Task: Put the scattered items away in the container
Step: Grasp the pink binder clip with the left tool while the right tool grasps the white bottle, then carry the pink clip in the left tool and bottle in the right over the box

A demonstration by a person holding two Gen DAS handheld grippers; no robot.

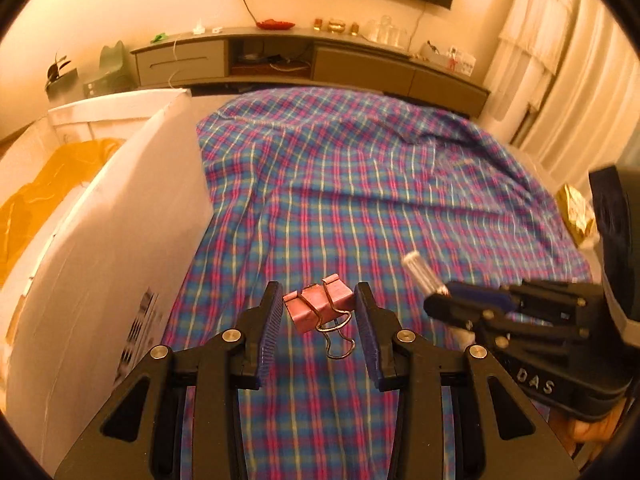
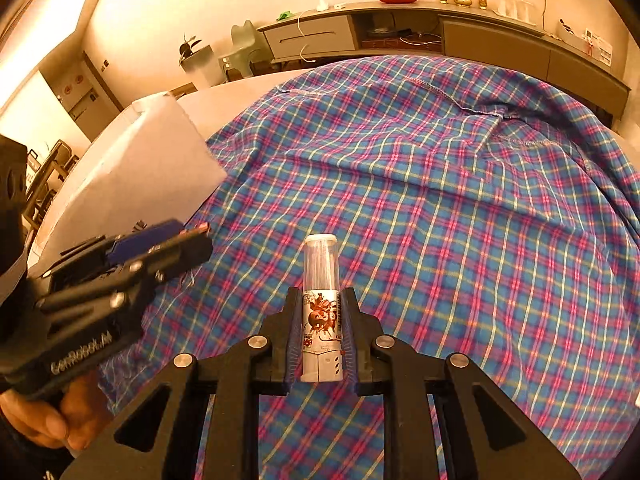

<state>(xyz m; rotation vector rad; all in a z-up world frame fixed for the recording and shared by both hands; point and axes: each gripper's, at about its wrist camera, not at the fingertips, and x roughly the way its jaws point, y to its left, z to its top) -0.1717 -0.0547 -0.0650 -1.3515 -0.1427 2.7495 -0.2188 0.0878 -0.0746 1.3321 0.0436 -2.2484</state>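
A pink binder clip (image 1: 318,304) lies on the plaid cloth (image 1: 360,184) between the fingers of my left gripper (image 1: 318,312), which is open around it without touching. My right gripper (image 2: 321,320) is shut on a white cylindrical tube with a clear cap (image 2: 322,304), held above the cloth. The tube's cap (image 1: 420,272) and the right gripper (image 1: 444,300) show at the right of the left wrist view. The left gripper (image 2: 192,236) shows at the left of the right wrist view. A white cardboard box (image 1: 100,240) stands open at the left, with yellow material (image 1: 48,200) inside.
The plaid cloth (image 2: 440,200) covers a table. A gold wrapped item (image 1: 576,212) lies at the cloth's right edge. A long grey cabinet (image 1: 312,60) runs along the back wall. Curtains (image 1: 560,60) hang at the right.
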